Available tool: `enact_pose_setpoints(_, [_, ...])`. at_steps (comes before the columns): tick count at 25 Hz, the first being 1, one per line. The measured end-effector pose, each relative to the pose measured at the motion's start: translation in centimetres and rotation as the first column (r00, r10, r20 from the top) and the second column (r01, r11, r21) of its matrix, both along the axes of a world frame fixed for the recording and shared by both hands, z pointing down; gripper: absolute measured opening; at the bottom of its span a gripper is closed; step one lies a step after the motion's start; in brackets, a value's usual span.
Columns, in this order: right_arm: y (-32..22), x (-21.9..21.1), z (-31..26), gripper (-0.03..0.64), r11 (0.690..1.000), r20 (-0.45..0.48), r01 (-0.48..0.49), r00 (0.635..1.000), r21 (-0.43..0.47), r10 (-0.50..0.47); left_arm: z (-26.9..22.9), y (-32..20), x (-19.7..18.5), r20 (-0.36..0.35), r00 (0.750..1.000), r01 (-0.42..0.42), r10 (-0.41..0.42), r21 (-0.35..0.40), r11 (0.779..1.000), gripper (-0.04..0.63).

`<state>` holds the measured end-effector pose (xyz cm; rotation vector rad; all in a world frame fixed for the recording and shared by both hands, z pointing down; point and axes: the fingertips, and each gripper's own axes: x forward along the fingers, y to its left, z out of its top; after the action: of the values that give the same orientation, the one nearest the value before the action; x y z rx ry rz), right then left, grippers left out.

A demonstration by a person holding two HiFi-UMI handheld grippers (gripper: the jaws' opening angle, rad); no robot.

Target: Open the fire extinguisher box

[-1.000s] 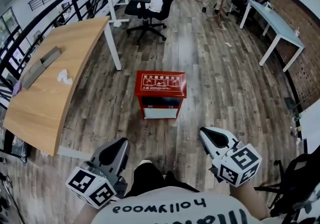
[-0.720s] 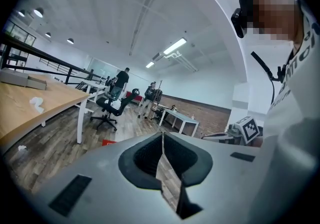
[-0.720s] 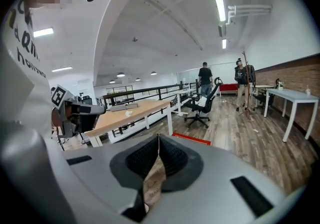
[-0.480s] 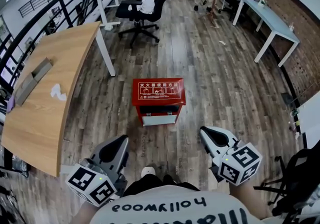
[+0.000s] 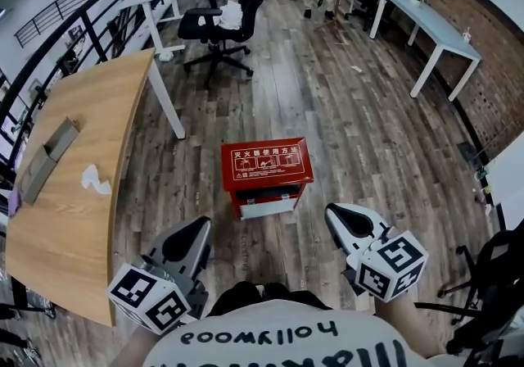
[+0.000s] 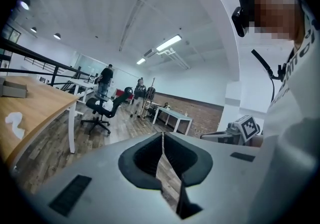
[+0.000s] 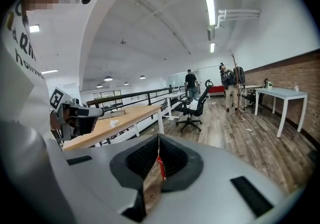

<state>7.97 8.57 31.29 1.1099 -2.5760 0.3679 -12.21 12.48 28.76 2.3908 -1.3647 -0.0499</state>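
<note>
Both grippers are shut tight with nothing in them. The left gripper (image 5: 190, 236) and the right gripper (image 5: 342, 216) are held low in front of the person, one on each side. Their jaws are pressed together, with only a thin slit between them.

The fire extinguisher box (image 5: 266, 181) stands on the wooden floor (image 5: 352, 136) ahead, in the gap between the two grippers but well apart from both. Its red lid (image 5: 266, 162) with white writing looks closed. A big wooden desk (image 5: 74, 193) is off to the left.

The job now seems to be getting close to the box. It would be good to bend down and open one gripper's jaws before reaching it. Then grab the front edge of the lid and lift slowly, so the box does not tip or slide.
</note>
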Motion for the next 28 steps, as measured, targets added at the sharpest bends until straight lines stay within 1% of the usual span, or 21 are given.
enact_pose_setpoints(7, [-0.7, -0.6, 0.8, 0.011, 0.999, -0.013, -0.046, 0.999, -0.001, 0.046, 0.8, -1.5, -1.4, -0.011, 1.000, -0.025, 0.025, 0.001, 1.000, 0.015])
enact_pose_setpoints(14, [-1.4, 0.5, 1.5, 0.011, 0.997, -0.049, -0.075, 0.996, -0.023, 0.074, 2.0, -3.0, -0.6, -0.039, 0.998, -0.057, 0.056, -0.021, 0.998, 0.015])
enact_pose_setpoints(20, [-3.8, 1.4, 1.7, 0.011, 0.999, -0.088, -0.037, 0.996, -0.035, 0.034, 2.8, -5.3, -0.2, -0.073, 0.997, -0.006, 0.003, -0.046, 0.999, 0.015])
enact_pose_setpoints(28, [-8.9, 4.3, 1.6, 0.011, 0.999, -0.108, 0.004, 0.994, -0.038, -0.008, 3.6, -9.1, 2.7, -0.086, 0.995, 0.042, -0.049, -0.076, 0.996, 0.015])
